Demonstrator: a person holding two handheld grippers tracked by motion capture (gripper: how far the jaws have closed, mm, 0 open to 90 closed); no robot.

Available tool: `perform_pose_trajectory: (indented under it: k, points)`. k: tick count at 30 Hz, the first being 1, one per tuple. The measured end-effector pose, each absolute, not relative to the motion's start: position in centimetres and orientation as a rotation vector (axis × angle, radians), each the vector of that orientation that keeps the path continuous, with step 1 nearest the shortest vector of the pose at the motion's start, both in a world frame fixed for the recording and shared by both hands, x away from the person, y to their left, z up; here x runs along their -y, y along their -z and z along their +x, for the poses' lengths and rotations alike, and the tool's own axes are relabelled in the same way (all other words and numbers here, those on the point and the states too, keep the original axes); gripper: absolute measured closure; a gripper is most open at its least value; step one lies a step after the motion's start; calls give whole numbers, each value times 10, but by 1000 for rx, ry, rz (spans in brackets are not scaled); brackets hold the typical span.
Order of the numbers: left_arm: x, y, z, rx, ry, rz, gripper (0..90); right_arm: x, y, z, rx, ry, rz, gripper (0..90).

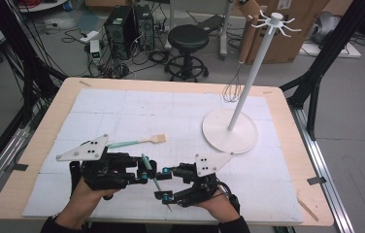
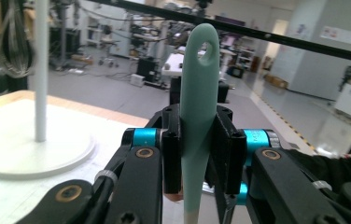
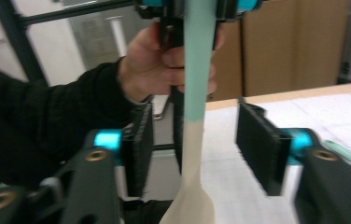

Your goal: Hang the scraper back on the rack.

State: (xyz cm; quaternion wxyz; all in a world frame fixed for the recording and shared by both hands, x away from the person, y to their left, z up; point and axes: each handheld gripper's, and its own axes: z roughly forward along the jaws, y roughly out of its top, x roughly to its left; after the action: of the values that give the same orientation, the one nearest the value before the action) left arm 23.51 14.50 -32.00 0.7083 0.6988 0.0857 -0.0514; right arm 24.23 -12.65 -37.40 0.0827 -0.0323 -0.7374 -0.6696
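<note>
Near counter edge: both hands hold grippers facing each other, with a spoon (image 1: 153, 180) between them. Left gripper (image 1: 143, 172) has its jaws clamped on the spoon's green handle; in the left gripper view the handle (image 2: 197, 116) stands upright between the pads, its hanging hole at the top, clear above the jaws. Right gripper (image 1: 166, 187) has its jaws standing apart; in the right gripper view the spoon (image 3: 194, 116) runs down the gap between the pads, closer to the left pad, touching neither as far as can be seen. Green gives way to a pale bowl end toward the bottom of that view.

Spoon is off the counter, long axis roughly from far to near in the high view, bowl end toward the near edge.

Judgement: a handover or regrip. Right jaws already straddle the shaft, so closing in place should suffice.

A spatula (image 1: 137, 142) lies flat left of centre. Rack (image 1: 230, 129) stands on the right half with a whisk (image 1: 232, 90) hanging from it.
</note>
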Motion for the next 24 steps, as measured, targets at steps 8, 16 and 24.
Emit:
perform_pose_trajectory:
  k: [8, 16, 24]
  points:
    - [-145, 319, 233, -153, 121, 1555, 752, 125, 375, 239, 2200, 1986, -29, 762]
    - [-145, 318, 232, -264, 28, 1534, 627, 127, 376, 237, 2234, 2037, -152, 809]
    - [-143, 317, 227, -436, -230, 1519, 396, 122, 372, 232, 2407, 2130, -392, 808]
